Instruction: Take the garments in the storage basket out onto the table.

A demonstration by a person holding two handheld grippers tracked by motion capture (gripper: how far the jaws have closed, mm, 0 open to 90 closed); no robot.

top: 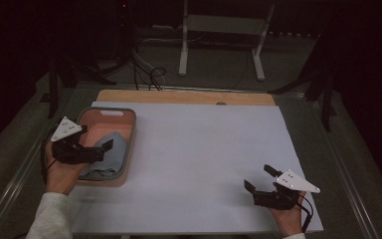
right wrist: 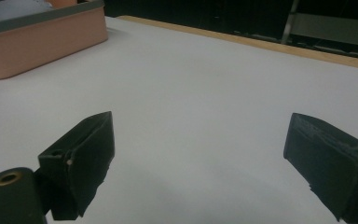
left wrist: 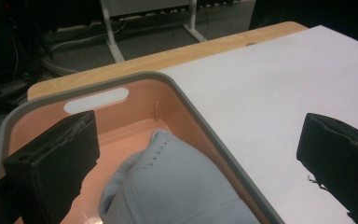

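In the high view, a white sheet covers most of a table, and a strip of light wood shows along its far edge. At the left side of the sheet stands a pink tub with a grey rim, and a grey-blue cloth lies inside it, in the near half. The left gripper is held above the near part of the tub, over the cloth, with its jaws spread apart and holding nothing. The right gripper is near the front right corner of the sheet, well apart from the tub, and its jaws are also spread and empty. The room behind is dark (only a grey floor, some cables and a pale metal stand can be seen).

In the left gripper view, the two black jaws are wide apart. One is over the inside of the tub, the other over the white sheet outside the rim. The cloth lies between them, low in the picture; whether a jaw touches it, I cannot tell. An oval handle slot is cut in the far wall of the tub.

In the right gripper view, the jaws are wide apart above the bare sheet. The tub is at the far left, and the wooden edge runs across the back.
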